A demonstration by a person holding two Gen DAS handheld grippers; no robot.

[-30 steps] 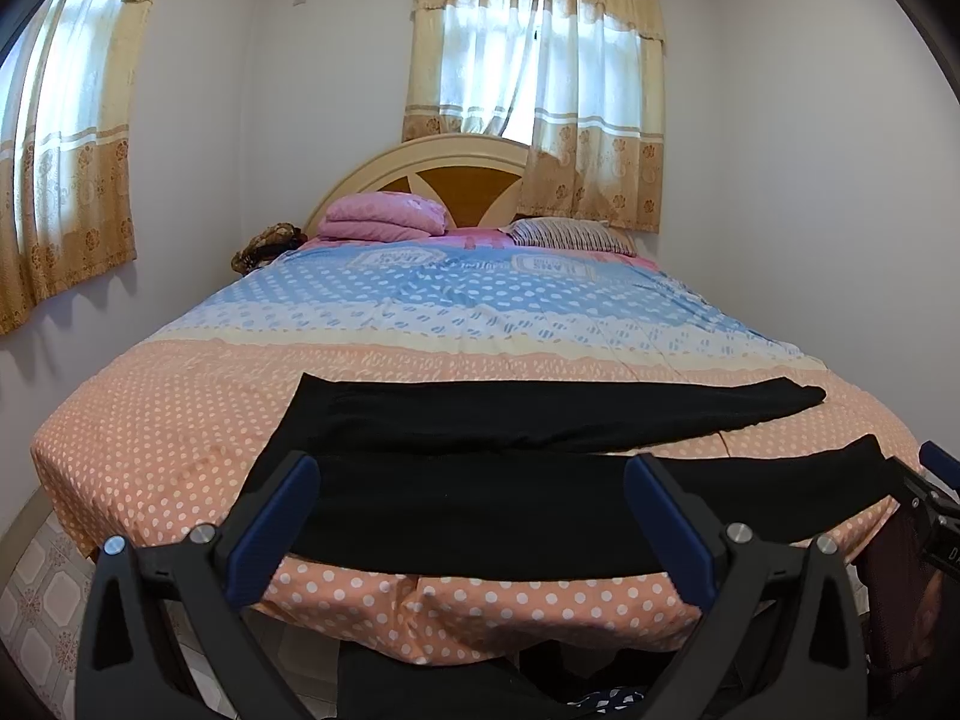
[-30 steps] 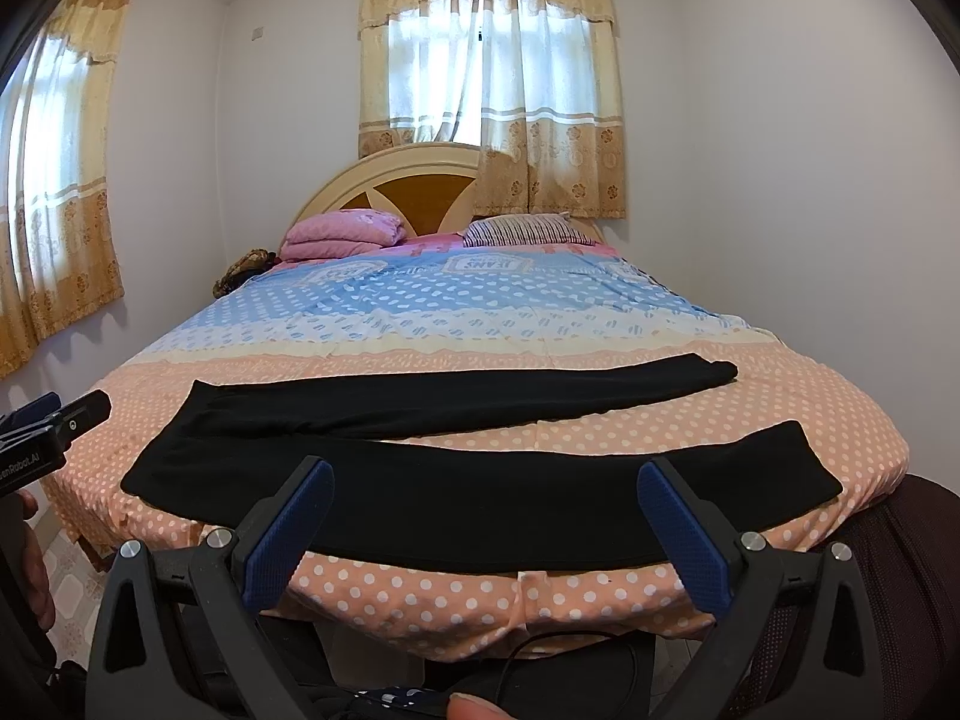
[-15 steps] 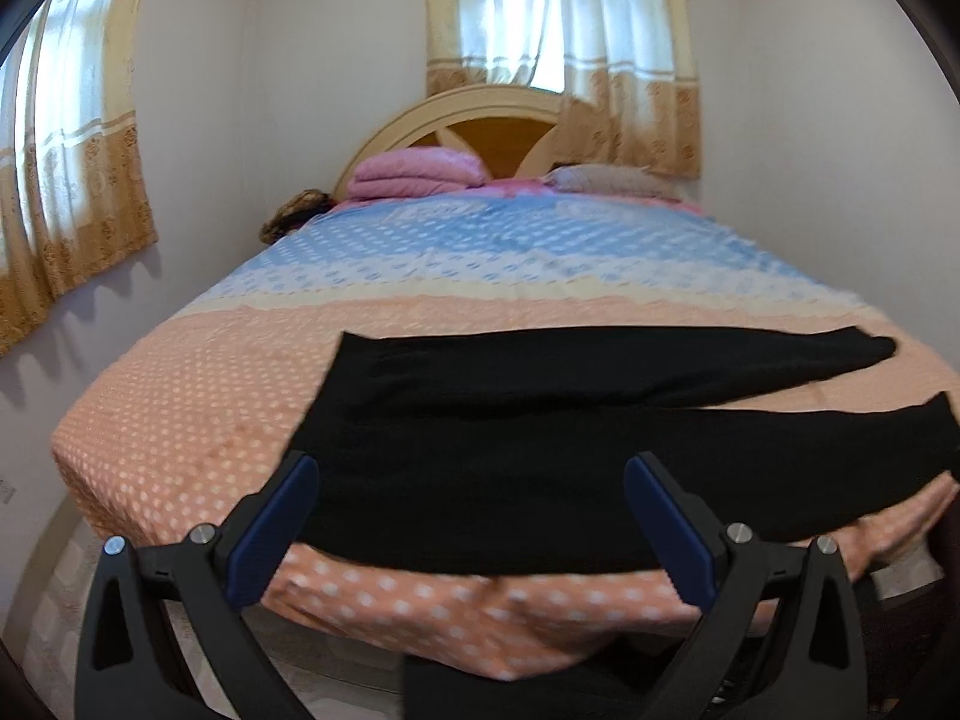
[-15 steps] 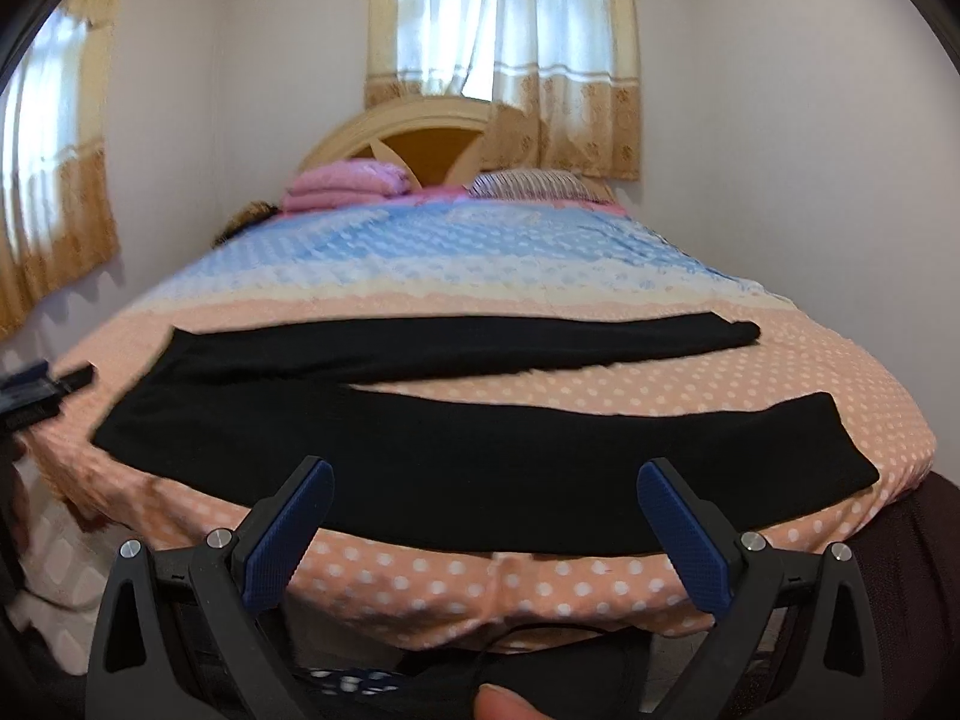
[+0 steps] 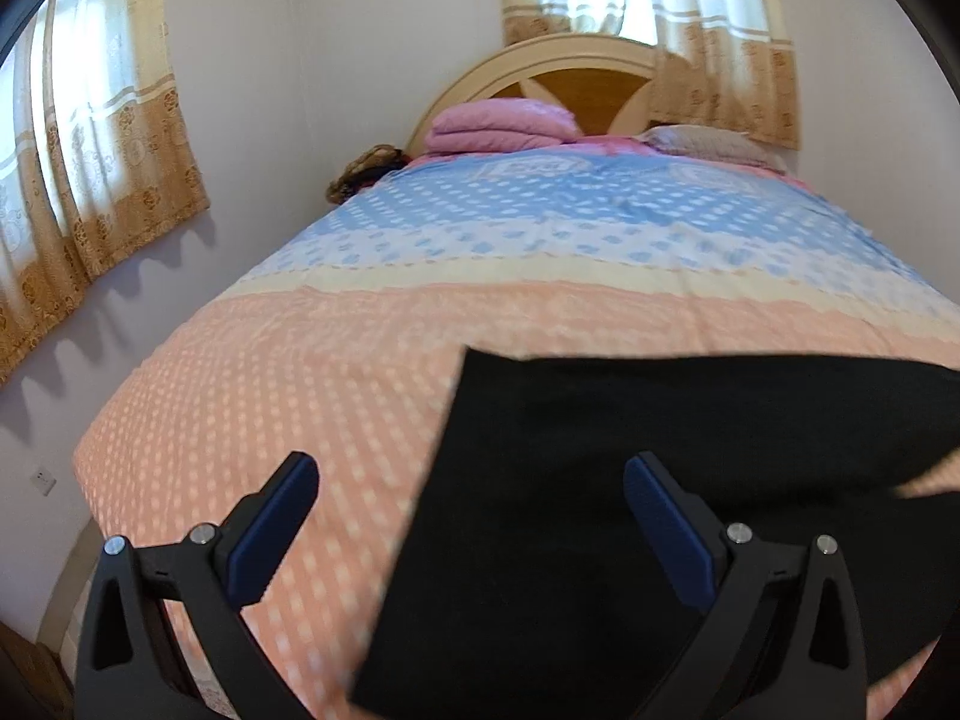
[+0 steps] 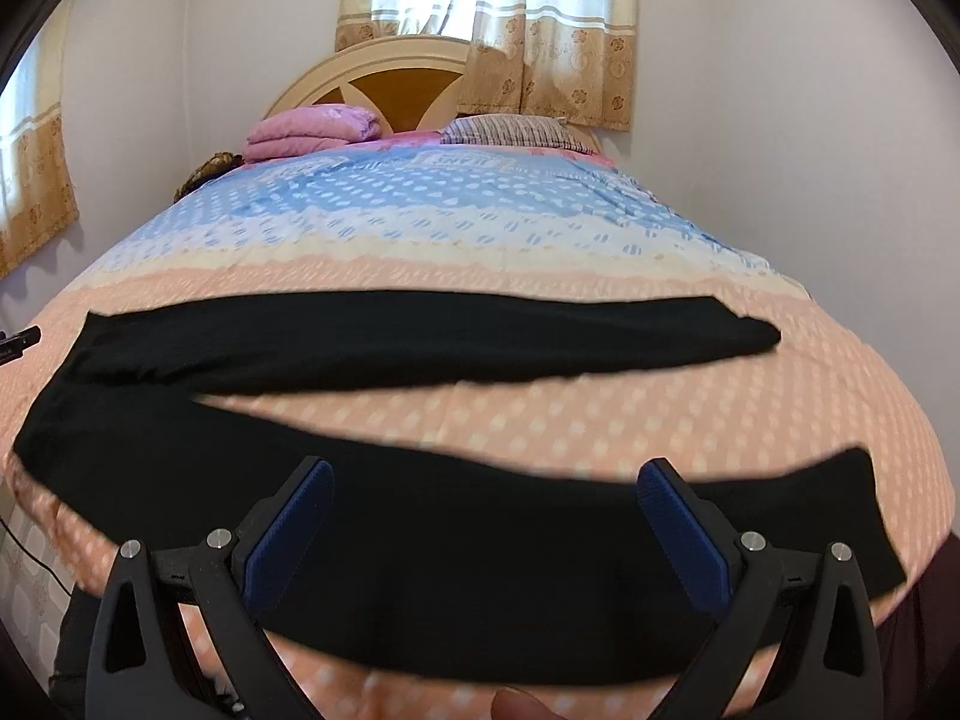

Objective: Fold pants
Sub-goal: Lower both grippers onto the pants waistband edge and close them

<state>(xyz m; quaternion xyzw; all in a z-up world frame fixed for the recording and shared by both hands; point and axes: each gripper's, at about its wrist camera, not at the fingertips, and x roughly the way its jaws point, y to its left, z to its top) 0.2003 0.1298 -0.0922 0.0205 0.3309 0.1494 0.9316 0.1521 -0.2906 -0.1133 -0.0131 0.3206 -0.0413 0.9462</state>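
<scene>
Black pants (image 6: pixel 420 528) lie flat across the foot of the bed, waist to the left, both legs stretched right and spread apart. In the left wrist view the waist end of the pants (image 5: pixel 600 480) fills the lower right. My left gripper (image 5: pixel 471 510) hovers open over the waist's left edge, nothing between its blue pads. My right gripper (image 6: pixel 483 516) stands open just above the near leg, around its middle, holding nothing. The far leg (image 6: pixel 480 336) ends at the right.
The bed (image 6: pixel 600 420) has an orange and blue dotted cover. A folded pink blanket (image 6: pixel 312 132) and a striped pillow (image 6: pixel 510 129) lie at the headboard. Walls stand close on both sides, with curtained windows. A fingertip (image 6: pixel 510 705) shows at the bottom edge.
Both grippers have moved forward and down toward the pants. The left one has swung left to the waist edge. The pants have not moved.
</scene>
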